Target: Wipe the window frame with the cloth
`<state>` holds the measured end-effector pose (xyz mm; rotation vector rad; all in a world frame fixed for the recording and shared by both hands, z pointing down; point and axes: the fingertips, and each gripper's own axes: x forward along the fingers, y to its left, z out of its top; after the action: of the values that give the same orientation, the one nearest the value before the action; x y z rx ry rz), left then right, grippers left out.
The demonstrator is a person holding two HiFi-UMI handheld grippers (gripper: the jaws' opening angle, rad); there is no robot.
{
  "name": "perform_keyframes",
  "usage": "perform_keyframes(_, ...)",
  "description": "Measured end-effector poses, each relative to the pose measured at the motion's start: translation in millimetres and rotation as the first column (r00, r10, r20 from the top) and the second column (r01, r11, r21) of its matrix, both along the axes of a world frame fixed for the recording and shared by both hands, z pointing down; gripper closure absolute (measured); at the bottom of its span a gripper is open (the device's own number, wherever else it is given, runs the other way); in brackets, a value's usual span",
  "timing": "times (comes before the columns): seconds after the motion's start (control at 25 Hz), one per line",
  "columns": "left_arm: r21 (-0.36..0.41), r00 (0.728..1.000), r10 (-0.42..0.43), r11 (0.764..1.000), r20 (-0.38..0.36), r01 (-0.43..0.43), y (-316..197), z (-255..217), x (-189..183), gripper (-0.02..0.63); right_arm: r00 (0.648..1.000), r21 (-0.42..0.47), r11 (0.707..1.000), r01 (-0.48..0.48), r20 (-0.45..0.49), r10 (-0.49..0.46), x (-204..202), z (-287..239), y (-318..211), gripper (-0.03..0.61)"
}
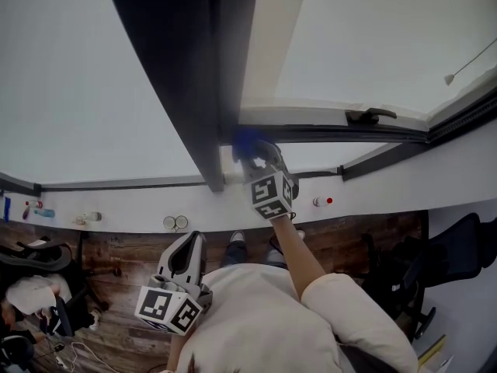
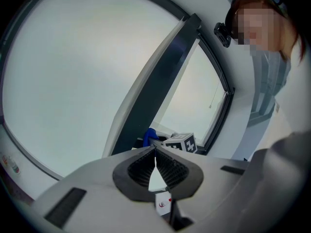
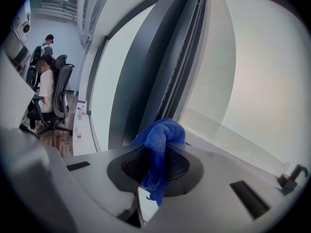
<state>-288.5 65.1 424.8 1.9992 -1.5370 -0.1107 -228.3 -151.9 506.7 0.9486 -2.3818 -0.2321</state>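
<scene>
A blue cloth (image 3: 159, 149) is pinched in my right gripper (image 3: 158, 144), whose jaws are shut on it. In the head view the right gripper (image 1: 256, 155) presses the cloth (image 1: 247, 141) against the foot of the dark window frame post (image 1: 182, 76), where it meets the white lower rail (image 1: 326, 116). The left gripper view catches the same cloth (image 2: 149, 136) past its jaws. My left gripper (image 1: 190, 243) hangs low near my body, far below the frame, its jaws shut with nothing between them (image 2: 155, 152).
A black window handle (image 1: 370, 116) sits on the rail to the right of the cloth. The white sill (image 1: 116, 208) carries small items, among them a red-tipped one (image 1: 322, 201). Office chairs (image 1: 450, 255) stand on the wooden floor; a seated person (image 3: 46, 89) is far left.
</scene>
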Motion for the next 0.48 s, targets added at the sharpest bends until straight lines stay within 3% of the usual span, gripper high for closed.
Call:
perform_keyframes(0.16, -0.006, 1.000, -0.031, 1.000, -0.002, 0.031, 0.9, 1.6, -9.2, 0.603, 0.999, 0.009, 1.000, 0.005, -0.047, -0.005, -5.5, 3.9, -5.6, 0.526)
perform_keyframes(0.48, 0.003, 1.000, -0.022, 1.000, -0.014, 0.022, -7.1, 0.0, -7.2, 0.603, 0.998, 0.034, 0.999, 0.016, -0.055, -0.014, -6.5, 5.7, -6.7, 0.526)
